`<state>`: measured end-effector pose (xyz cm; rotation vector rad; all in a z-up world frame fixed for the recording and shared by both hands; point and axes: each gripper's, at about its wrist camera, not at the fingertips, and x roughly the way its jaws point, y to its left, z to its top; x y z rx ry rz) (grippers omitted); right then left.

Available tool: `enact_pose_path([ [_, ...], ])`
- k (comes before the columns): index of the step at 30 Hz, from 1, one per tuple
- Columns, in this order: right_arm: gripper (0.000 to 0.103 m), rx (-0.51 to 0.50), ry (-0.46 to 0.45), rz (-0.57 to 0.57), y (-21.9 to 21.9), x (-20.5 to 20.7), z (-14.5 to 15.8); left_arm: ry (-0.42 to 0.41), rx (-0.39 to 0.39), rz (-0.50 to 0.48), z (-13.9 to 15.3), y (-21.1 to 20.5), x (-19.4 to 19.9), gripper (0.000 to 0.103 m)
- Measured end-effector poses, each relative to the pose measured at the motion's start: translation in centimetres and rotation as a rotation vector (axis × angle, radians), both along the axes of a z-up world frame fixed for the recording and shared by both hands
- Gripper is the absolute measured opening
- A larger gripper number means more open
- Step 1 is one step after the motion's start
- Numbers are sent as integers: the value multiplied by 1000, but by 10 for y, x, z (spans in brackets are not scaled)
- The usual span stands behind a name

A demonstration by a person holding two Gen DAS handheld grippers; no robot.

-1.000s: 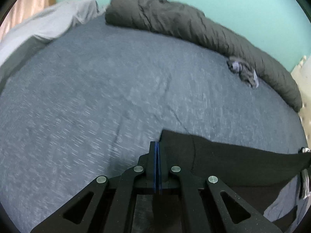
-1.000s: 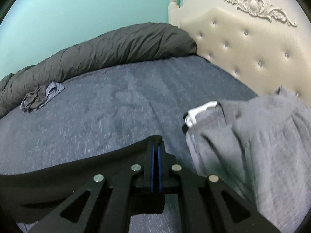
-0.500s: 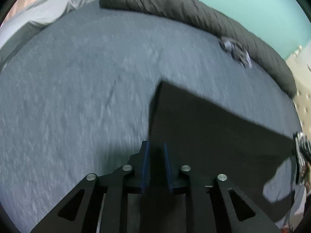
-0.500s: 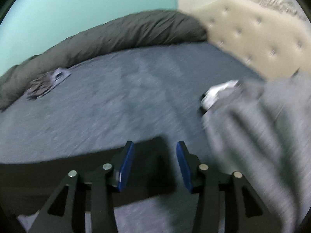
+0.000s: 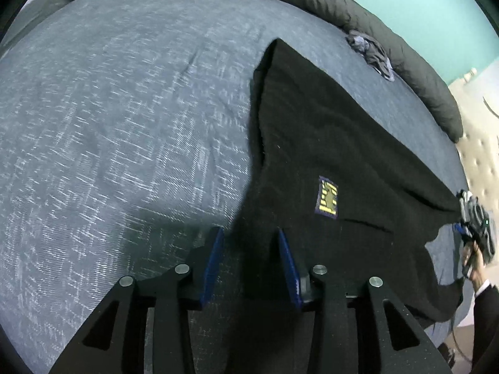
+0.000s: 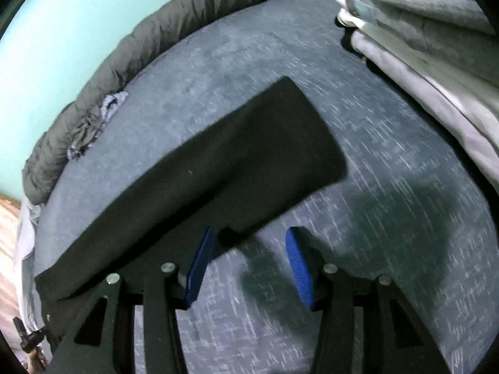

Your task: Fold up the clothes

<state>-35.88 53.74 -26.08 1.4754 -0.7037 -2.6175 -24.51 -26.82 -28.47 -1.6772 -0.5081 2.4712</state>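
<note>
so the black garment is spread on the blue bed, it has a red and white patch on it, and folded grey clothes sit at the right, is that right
Nearly. The patch on the black garment is yellow on dark blue, not red and white; the left wrist view shows it. The rest holds: it lies on the blue bed, with folded grey clothes at the right.

Home bedroom; made bed [image 5: 124,109], rolled duvet [image 5: 358,9], tufted headboard [image 5: 480,155]

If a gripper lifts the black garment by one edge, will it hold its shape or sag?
The black garment will likely sag: it lies limp on the bed, its edges curling. It looks thin, so probably light. A push would probably bunch it rather than slide it whole.
</note>
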Motion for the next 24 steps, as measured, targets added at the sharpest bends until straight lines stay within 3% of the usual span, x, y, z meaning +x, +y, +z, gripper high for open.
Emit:
enact_pose_path([
  [1,49,-3,3,-5,1,-1,0,0,0,-10,-1,2,0,20],
  [4,49,-24,7,-24,6,-4,-1,7,-39,-37,0,10,1,6],
  [6,48,-45,14,-34,10,-6,-3,14,-61,-47,4,14,2,4],
  [8,28,-40,13,-39,11,-6,-4,21,-81,-51,9,15,3,3],
  [9,11,-33,9,-43,12,-7,-6,23,-96,-56,13,15,3,2],
  [10,6,-29,11,-52,13,-7,-5,23,-93,-54,18,13,4,2],
  [14,3,-9,83,-80,21,-1,19,17,-87,-62,30,0,9,2],
  [17,3,76,60,-49,22,-3,28,-12,-92,-74,25,-5,13,2],
  [24,4,187,-17,-53,16,-1,1,-20,-84,-57,10,-6,14,3],
])
